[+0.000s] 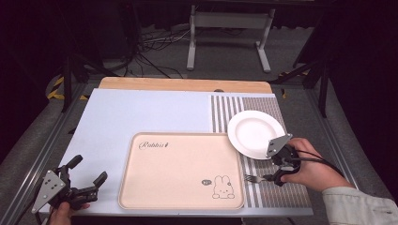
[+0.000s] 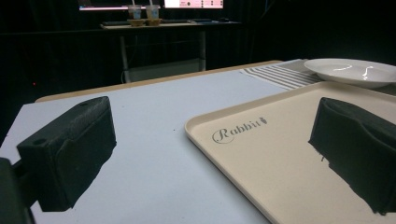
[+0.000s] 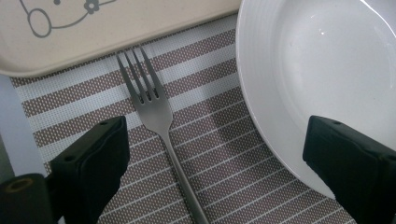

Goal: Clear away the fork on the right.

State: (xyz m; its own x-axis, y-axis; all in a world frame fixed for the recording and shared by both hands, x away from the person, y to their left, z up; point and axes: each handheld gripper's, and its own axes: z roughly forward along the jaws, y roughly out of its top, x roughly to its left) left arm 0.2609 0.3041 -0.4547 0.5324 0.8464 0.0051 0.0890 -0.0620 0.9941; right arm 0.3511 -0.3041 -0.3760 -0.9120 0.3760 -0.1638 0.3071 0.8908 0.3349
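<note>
While the right gripper (image 1: 277, 174) is held over the striped placemat (image 1: 281, 192) at the table's right side, its jaws are spread wide and nothing is pinched between them. In the right gripper view the fork (image 3: 156, 122) is seen lying flat on the placemat between the two black jaws, untouched, handle running toward the camera and tines pointing at the edge of the beige tray (image 3: 93, 42). The white plate (image 3: 317, 70) is seen just beside the fork, with the far jaw standing over its rim. In the high view the fork (image 1: 256, 178) is found on the placemat just right of the tray (image 1: 180, 171), near its lower right corner by the rabbit print, with the plate (image 1: 256, 131) behind it, overlapping the tray's upper right corner. The right hand (image 1: 312, 166) is wrapped around the gripper body.

The left gripper (image 1: 87, 178) is held low at the table's near left corner, over the pale blue table surface (image 1: 150, 112), well apart from the fork. Its jaws are also spread wide and empty. In the left gripper view one jaw is seen over the blue surface, the other over the tray (image 2: 280, 154), with the "Rabbit" lettering between them. Contact with the tray cannot be told.
</note>
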